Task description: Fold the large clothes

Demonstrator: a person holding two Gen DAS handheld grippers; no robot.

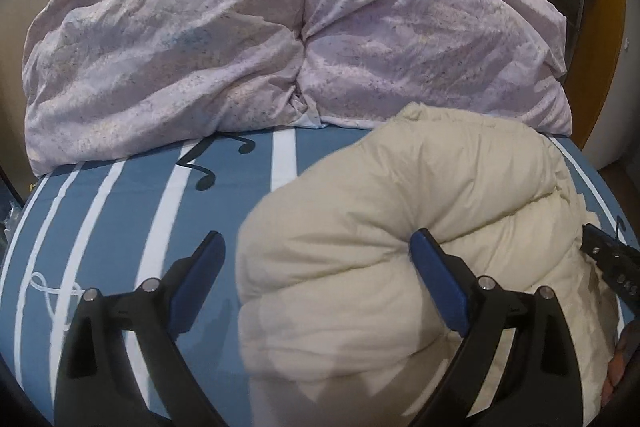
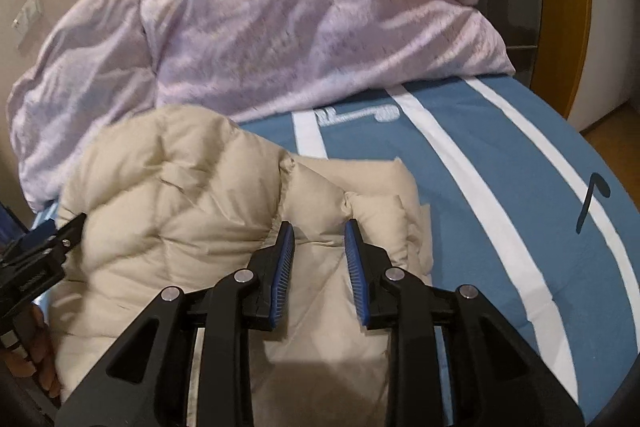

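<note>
A cream quilted puffer jacket (image 1: 400, 227) lies bundled on the blue striped bed sheet (image 1: 120, 211). My left gripper (image 1: 318, 247) is open wide, its right finger pressed against the jacket's left fold and its left finger over bare sheet. In the right wrist view the jacket (image 2: 168, 195) fills the lower left. My right gripper (image 2: 319, 231) is open, with its jaws a small gap apart, just above a flatter part of the jacket near its right edge. The other gripper's body (image 2: 36, 255) shows at the left edge.
A rumpled lilac duvet (image 1: 280, 27) is heaped along the far side of the bed, against the wall. Blue sheet (image 2: 500, 187) with white stripes and music notes stretches to the right. A wooden door frame (image 2: 568, 7) stands at the far right.
</note>
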